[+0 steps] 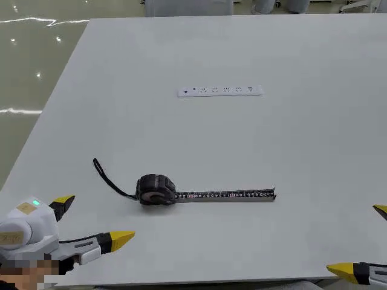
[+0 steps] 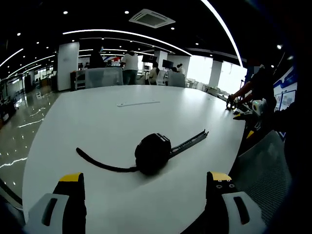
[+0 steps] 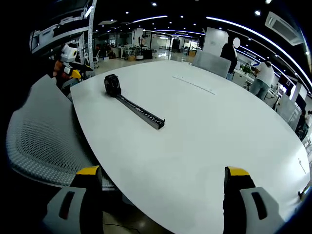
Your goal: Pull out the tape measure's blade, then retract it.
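Observation:
A black tape measure (image 1: 156, 190) lies on the white table (image 1: 242, 139), its blade (image 1: 225, 194) drawn out to the right and ending in a hook (image 1: 274, 193). A black wrist strap (image 1: 107, 179) trails off to its left. In the left gripper view the case (image 2: 152, 153) lies ahead of the jaws with the blade (image 2: 189, 142) running right. The right gripper view has the case (image 3: 112, 84) far left and the blade (image 3: 141, 111) reaching toward me. My left gripper (image 1: 97, 220) is open at the near left edge. My right gripper (image 1: 360, 241) stands open at the near right, apart from the tape.
A white power strip (image 1: 220, 90) lies flat at mid-table, far from the tape. A grey mesh chair (image 3: 39, 141) stands by the table's near edge. Several people (image 2: 129, 67) stand beyond the far end of the table.

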`<state>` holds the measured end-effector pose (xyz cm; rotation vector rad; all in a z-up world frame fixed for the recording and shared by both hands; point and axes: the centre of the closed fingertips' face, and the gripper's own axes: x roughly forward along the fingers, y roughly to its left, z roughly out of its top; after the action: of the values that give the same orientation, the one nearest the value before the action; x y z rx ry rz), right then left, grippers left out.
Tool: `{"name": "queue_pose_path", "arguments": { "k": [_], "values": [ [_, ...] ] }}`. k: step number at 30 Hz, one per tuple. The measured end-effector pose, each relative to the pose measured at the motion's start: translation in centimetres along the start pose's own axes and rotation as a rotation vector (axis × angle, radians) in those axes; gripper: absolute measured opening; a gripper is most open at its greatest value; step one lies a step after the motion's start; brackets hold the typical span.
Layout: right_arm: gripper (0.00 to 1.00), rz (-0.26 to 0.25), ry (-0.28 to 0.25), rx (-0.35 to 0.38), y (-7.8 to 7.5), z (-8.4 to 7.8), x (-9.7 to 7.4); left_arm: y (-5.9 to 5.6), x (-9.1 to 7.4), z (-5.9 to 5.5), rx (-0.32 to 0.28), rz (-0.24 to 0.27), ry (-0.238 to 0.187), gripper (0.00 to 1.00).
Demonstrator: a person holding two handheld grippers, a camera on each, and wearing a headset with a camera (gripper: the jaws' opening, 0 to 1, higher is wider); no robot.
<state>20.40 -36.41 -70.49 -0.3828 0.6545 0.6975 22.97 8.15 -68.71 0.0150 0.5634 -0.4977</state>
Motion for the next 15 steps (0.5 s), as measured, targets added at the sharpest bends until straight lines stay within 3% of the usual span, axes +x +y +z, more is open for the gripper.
{"name": "queue_pose_path", "arguments": {
  "k": [7,15],
  "values": [
    [1.0,0.01,-0.005,-0.032,-0.5,1.3,0.6,-0.3,1.2,1.0,-0.017,0.047,0.004,0.99],
    [1.0,0.041,0.005,-0.096,-0.8,2.9,1.9,-1.5,3.2,2.0,-0.032,0.067,0.0,0.99]
  ]
}}
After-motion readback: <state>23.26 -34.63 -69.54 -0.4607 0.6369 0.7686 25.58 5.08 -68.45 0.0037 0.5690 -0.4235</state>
